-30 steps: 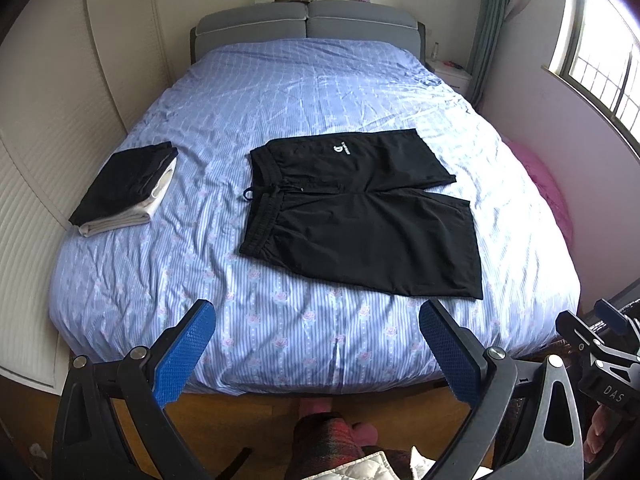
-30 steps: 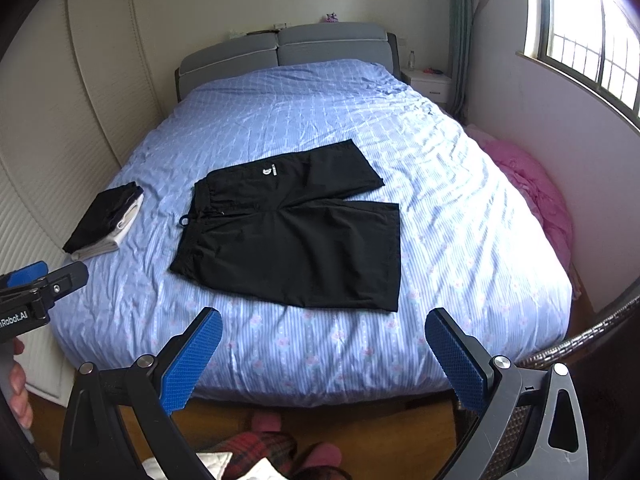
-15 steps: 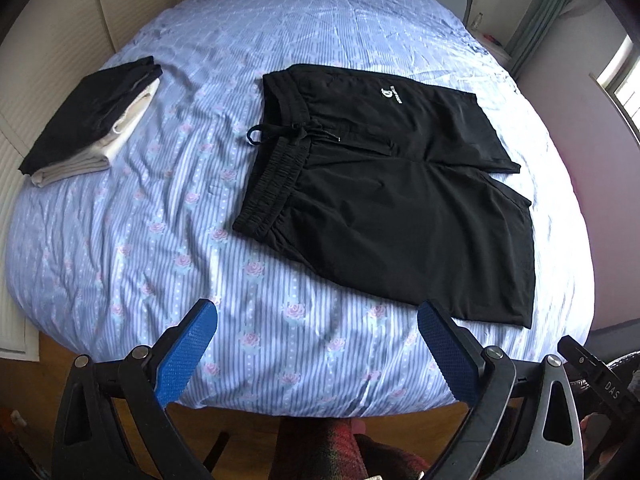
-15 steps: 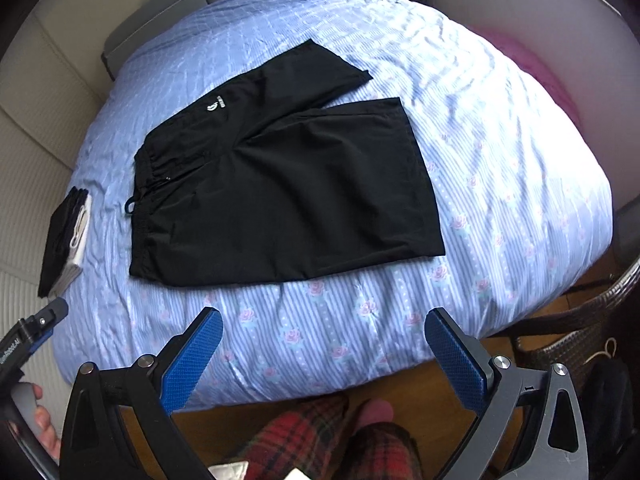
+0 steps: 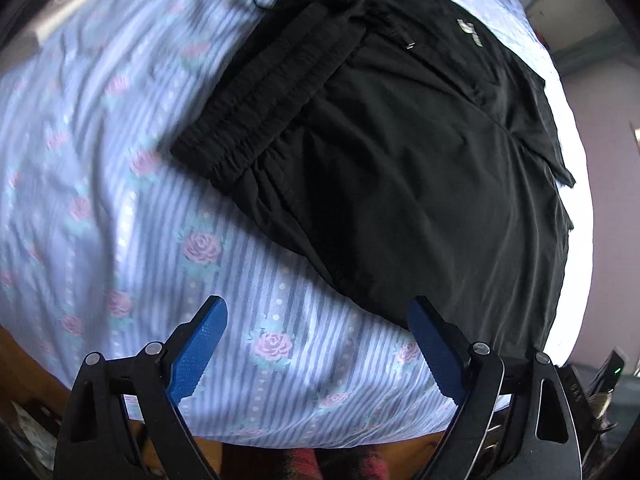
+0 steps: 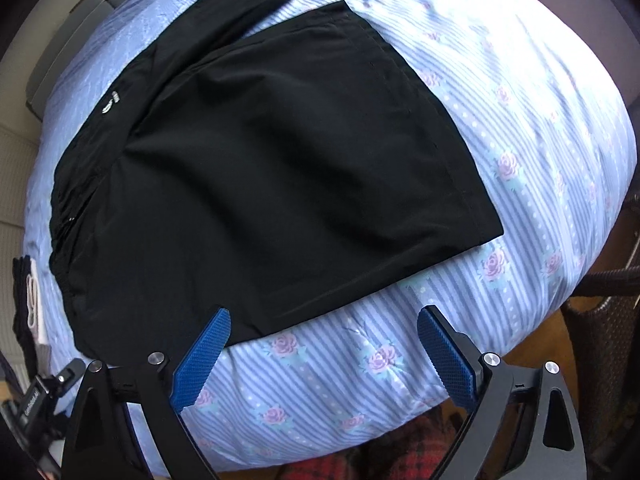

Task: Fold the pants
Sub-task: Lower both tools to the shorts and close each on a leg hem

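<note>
Blue striped bedsheet (image 5: 280,288) with little pink roses covers the whole bed. Black shorts (image 5: 400,152) lie flat on it, waistband (image 5: 272,80) to the left, legs out to the right, near edge close to the bed's near side. Left gripper (image 5: 316,344) hangs over the sheet by the near waist corner, jaws wide but closing, nothing between them. Right gripper (image 6: 324,348) is near the near leg's edge, same deal: wide, closing, gripping nothing. Folded clothes (image 6: 32,300) sit far left.

The pants (image 5: 420,184) are thin, matt black cloth with a ribbed waistband. Beneath them, the bed sheet (image 5: 100,200) is soft striped cotton-like cloth printed with roses.
</note>
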Tool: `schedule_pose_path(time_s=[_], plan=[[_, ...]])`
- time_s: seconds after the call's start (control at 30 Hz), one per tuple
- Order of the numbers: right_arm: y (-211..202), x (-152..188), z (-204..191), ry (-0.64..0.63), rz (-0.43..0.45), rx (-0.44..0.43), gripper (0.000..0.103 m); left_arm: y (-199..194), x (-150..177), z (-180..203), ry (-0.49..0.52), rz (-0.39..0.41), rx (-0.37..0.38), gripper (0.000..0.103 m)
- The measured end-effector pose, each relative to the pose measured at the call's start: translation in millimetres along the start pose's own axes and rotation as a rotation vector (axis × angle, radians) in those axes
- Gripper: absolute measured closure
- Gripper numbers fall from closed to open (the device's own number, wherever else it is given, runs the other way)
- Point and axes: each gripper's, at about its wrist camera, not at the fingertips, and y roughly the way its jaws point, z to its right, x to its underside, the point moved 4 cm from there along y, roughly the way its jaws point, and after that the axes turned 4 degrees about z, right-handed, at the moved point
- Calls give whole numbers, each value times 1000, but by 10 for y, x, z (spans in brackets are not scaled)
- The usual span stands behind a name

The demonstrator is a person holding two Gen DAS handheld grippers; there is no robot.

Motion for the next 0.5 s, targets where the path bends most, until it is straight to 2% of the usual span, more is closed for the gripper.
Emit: schedule_pose_path(time_s=[0.1,0.33,0.43,0.47,0.5], plan=[[147,-8,69,58,-19,-6,11,152,-21,16,-7,-13,9,14],[417,-129,100,75,-28,-8,19,394,-183,121,-1,18,8,14],[505,-167,122,114,-45,-4,20,409,-250,110,-38,29,9,15],[510,-179,125,117,-49,1,23,391,-271,114,-46,33,9,24],[497,-207,118,117,-44,9,31,364,-290,139,-32,38,3,34]])
